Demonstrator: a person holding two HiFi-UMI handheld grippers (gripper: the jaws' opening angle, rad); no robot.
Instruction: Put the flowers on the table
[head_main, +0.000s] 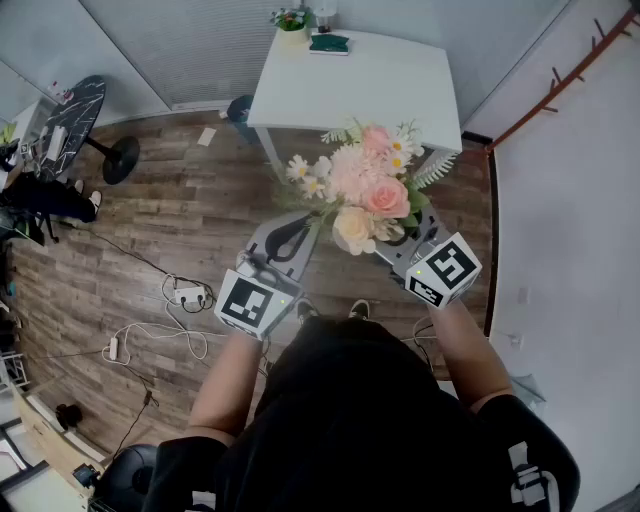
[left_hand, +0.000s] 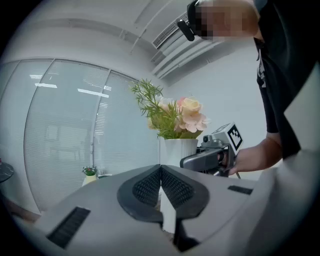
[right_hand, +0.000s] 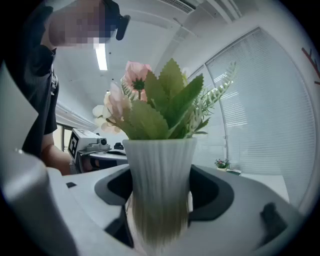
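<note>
A bunch of pink, cream and white flowers (head_main: 365, 190) with green leaves stands upright in a white ribbed vase (right_hand: 160, 175). My right gripper (right_hand: 160, 200) is shut on the vase's lower body, one pad on each side, and holds it in the air in front of the person. In the head view the blooms hide the vase and the right jaws. My left gripper (left_hand: 161, 174) is held level just left of the vase (left_hand: 177, 150), its ribbed pads pressed together with nothing between them. The white table (head_main: 400, 90) lies ahead, beyond the flowers.
On the white table's far edge stand a small potted plant (head_main: 291, 20) and a green book (head_main: 329, 43). A black round table (head_main: 75, 115) stands at the left. Cables and a power strip (head_main: 185, 295) lie on the wooden floor. A white wall runs along the right.
</note>
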